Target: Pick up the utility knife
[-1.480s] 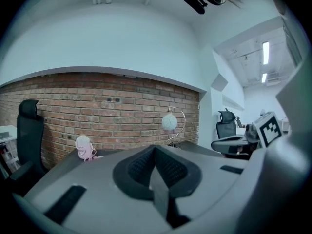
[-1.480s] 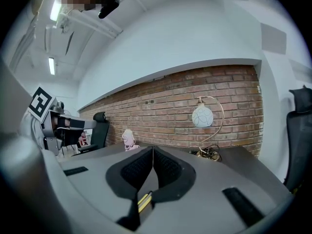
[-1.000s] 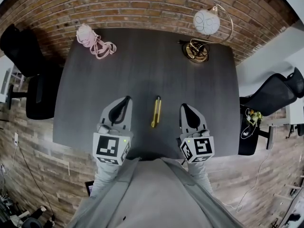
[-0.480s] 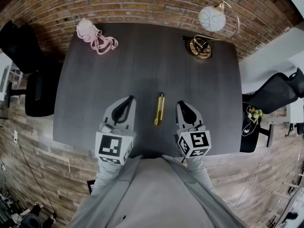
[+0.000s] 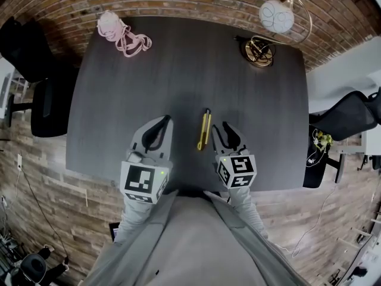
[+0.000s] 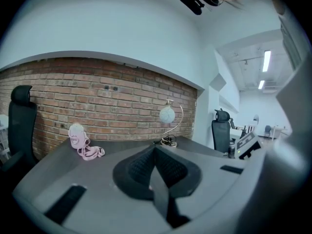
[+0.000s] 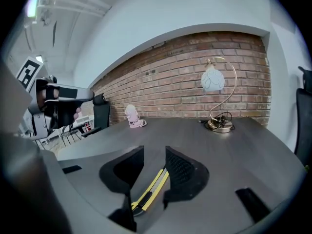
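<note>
The yellow and black utility knife [image 5: 204, 130] lies flat on the dark table [image 5: 178, 70], near its front edge, pointing away from me. My right gripper [image 5: 218, 127] is just right of the knife, low over the table, and its jaws are opening. In the right gripper view the knife [image 7: 151, 189] shows on the table in the gap between the jaws, and my right gripper [image 7: 154, 154] has neither pad touching it. My left gripper [image 5: 165, 120] hangs to the knife's left, apart from it. In the left gripper view my left gripper [image 6: 155, 151] is shut with nothing in it.
A gold-based lamp with a white globe [image 5: 269, 33] stands at the table's far right corner. A pink object with a cord [image 5: 122, 36] lies at the far left corner. Black office chairs stand on the left [image 5: 36, 100] and right [image 5: 345, 121]. A brick wall runs behind the table.
My right gripper has come down and shifted left towards the knife, and its jaws have gone from shut to parted. The left gripper has stayed about where it was.
</note>
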{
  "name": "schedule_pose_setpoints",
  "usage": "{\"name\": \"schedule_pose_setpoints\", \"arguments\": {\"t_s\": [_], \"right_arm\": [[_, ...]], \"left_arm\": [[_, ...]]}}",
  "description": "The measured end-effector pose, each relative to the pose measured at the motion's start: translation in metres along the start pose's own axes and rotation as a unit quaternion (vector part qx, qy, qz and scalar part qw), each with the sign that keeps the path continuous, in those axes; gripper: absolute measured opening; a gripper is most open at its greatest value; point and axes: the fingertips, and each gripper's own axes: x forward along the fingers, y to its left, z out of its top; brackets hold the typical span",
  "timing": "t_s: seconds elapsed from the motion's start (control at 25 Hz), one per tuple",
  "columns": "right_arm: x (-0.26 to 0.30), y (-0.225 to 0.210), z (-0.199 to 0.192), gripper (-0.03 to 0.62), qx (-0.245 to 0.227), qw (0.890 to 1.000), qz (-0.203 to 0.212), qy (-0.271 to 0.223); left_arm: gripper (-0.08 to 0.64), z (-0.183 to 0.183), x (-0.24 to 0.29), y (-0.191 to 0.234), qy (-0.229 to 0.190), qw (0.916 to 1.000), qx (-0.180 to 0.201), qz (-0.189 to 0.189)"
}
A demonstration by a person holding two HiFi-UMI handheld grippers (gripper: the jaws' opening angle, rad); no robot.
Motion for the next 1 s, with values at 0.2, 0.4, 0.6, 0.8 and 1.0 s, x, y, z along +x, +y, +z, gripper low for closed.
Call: {"name": "schedule_pose_setpoints", "arguments": {"t_s": [0.2, 0.4, 0.6, 0.8, 1.0], "right_arm": [[0.018, 0.002, -0.023, 0.174, 0.002, 0.999, 0.002, 0.032], [0.035, 0.004, -0.048, 0.202, -0.001, 0.998, 0.0, 0.068], [0.049, 0.007, -0.072, 0.215, -0.006, 0.995, 0.001, 0.101], [0.057, 0.01, -0.095, 0.232, -0.009, 0.991, -0.002, 0.133], [0.06, 0.01, -0.11, 0.239, -0.015, 0.987, -0.007, 0.159]], "left_arm": [[0.018, -0.008, 0.003, 0.001, 0.008, 1.0, -0.005, 0.0], [0.018, -0.014, 0.005, 0.003, 0.014, 0.9999, -0.009, -0.001], [0.018, -0.018, 0.008, 0.008, 0.019, 0.9997, -0.013, 0.002], [0.018, -0.024, 0.008, 0.009, 0.023, 0.9996, -0.016, 0.002], [0.018, -0.026, 0.007, 0.011, 0.025, 0.9995, -0.017, 0.002]]}}
